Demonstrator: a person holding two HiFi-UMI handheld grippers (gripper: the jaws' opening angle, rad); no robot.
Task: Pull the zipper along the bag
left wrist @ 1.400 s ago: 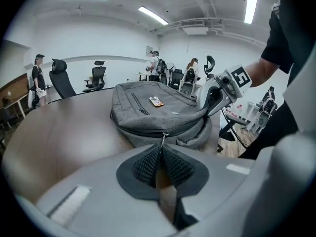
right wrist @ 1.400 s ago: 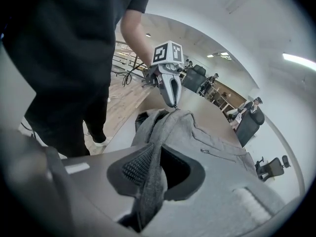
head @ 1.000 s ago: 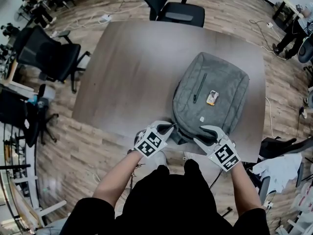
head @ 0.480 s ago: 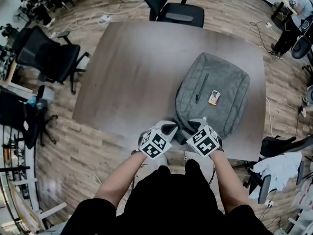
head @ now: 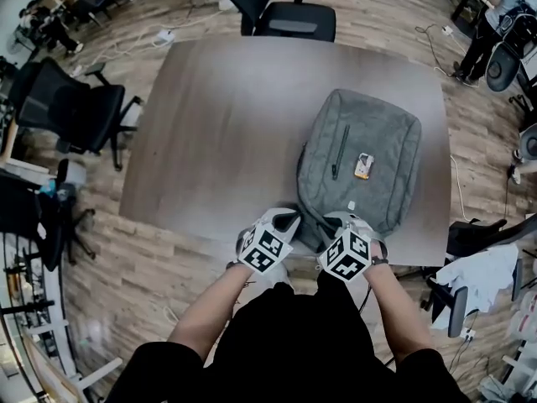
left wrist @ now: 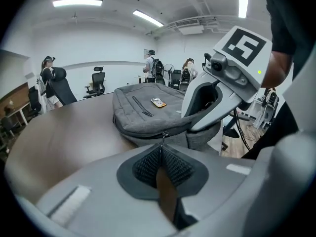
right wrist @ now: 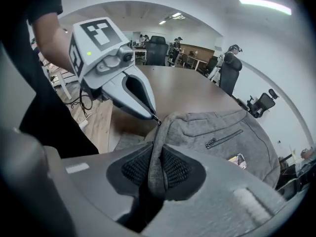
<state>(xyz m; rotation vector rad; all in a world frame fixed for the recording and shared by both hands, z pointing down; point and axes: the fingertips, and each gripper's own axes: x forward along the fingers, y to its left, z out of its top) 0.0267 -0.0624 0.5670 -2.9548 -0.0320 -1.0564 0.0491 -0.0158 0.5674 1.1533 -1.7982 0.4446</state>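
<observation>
- Your right claw (head: pixel 337 222) has swung in from the right of the bag (head: pixel 369 154) to its near corner, dropping lower, and its jaws have just been closing. They now pinch a thick fold of the bag's grey fabric (right wrist: pixel 157 152) between the pads.
- Your left claw (head: pixel 289 217) has stayed put at the bag's near end. It is all but fully closed on the thin zipper pull (left wrist: pixel 163 135), which runs from the slider straight into its pads.
- I read this as setup finished: one claw anchors the cloth, the other has the pull, so the zipper can likely be drawn without the bag sliding. The pull along the seam looks not yet begun.
- The bag is a grey backpack lying flat on the surface (head: pixel 218 116), its near end at the edge closest to you.
- On the bag's upper face you see a dark pocket zipper (head: pixel 341 149) and, just beside it, a small orange-and-white tag (head: pixel 362 166).
- Near the claws the bag's edge bunches upward.
</observation>
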